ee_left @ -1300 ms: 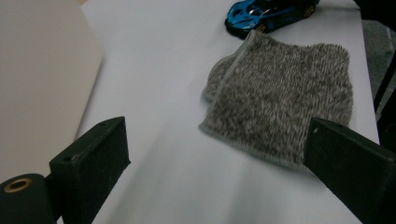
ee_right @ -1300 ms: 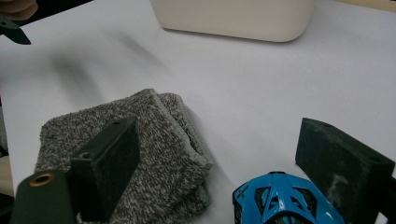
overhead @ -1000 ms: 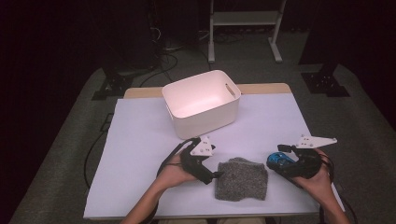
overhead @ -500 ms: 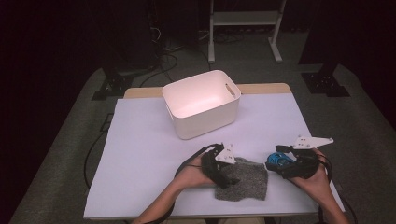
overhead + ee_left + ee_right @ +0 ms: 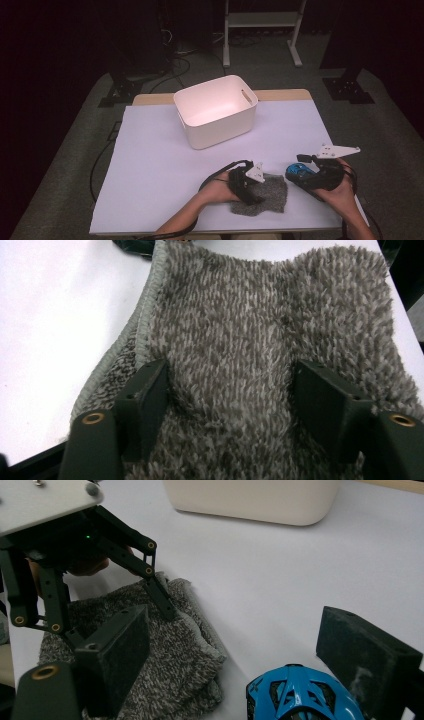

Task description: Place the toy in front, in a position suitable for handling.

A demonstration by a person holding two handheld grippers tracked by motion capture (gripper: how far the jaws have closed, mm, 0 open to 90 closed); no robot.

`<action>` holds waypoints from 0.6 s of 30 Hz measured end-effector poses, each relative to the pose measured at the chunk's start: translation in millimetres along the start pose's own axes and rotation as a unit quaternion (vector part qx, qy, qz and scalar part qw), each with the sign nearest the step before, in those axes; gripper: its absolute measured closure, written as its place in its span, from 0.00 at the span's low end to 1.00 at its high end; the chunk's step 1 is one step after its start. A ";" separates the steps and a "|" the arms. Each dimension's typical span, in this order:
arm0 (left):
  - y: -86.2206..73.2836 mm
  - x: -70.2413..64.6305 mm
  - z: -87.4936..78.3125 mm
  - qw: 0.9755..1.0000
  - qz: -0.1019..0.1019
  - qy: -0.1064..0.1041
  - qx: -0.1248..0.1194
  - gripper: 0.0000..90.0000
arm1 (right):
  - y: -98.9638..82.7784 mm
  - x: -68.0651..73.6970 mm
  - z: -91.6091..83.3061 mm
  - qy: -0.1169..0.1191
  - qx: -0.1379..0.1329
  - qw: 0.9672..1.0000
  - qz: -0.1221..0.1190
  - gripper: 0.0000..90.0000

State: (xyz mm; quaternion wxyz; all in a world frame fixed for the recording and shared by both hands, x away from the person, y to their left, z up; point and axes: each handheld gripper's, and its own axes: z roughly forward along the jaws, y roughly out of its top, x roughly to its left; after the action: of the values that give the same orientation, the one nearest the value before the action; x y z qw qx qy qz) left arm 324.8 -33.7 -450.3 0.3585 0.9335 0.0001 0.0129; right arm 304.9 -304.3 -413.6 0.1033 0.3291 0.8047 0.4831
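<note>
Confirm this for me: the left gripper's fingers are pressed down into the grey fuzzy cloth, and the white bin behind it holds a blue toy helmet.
One thing is off. The white bin is empty in the high view. The blue toy helmet lies on the table in front of the right gripper, beside the cloth. The rest holds: the left gripper has its fingers sunk into the grey fuzzy cloth, closing on a raised fold.

The high view looks forward and down over the table (image 5: 150,165). Each gripper view sits low and close, along its jaws. All three share the cloth (image 5: 267,195) (image 5: 240,340) (image 5: 165,645) near the table's front edge.
</note>
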 end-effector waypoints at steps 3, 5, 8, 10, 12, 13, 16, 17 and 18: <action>-1.7 0.2 -0.5 1.000 -0.001 -0.001 -0.005 0.42 | -0.7 -0.3 -1.2 -0.001 -0.001 1.000 0.002 0.14; -1.4 0.3 -1.3 1.000 -0.002 -0.003 -0.004 0.49 | -0.8 -0.6 -1.0 0.000 -0.001 1.000 0.003 0.14; 2.3 3.2 -2.7 1.000 -0.016 0.005 0.006 0.66 | -0.4 0.5 0.0 0.000 0.002 1.000 0.001 0.14; 2.6 2.8 -2.6 1.000 -0.016 0.005 0.005 0.76 | -0.2 1.7 0.6 0.000 0.003 1.000 -0.003 0.14; 2.8 0.6 -2.7 1.000 -0.016 0.007 0.006 0.85 | -0.1 2.7 0.8 0.000 0.004 1.000 -0.004 0.15; 2.7 -0.3 -3.0 1.000 -0.017 0.009 0.007 0.87 | -0.2 2.9 0.7 0.001 0.005 1.000 -0.005 0.15; 0.5 -2.0 -3.0 1.000 -0.026 0.012 -0.004 0.90 | -0.5 2.8 1.4 0.007 0.005 1.000 -0.005 0.15; 0.5 -2.0 -3.0 1.000 -0.026 0.012 -0.004 0.91 | -0.5 2.8 1.4 0.007 0.005 1.000 -0.005 0.15; 0.1 -2.9 -4.4 1.000 -0.020 0.014 -0.002 0.91 | -0.4 3.2 1.9 0.010 0.005 1.000 -0.005 0.15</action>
State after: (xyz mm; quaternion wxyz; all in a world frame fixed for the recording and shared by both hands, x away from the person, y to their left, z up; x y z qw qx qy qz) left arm 321.8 -30.9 -447.0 0.3609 0.9321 0.0233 0.0184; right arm 303.2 -301.1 -414.4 0.0959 0.3211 0.8098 0.4817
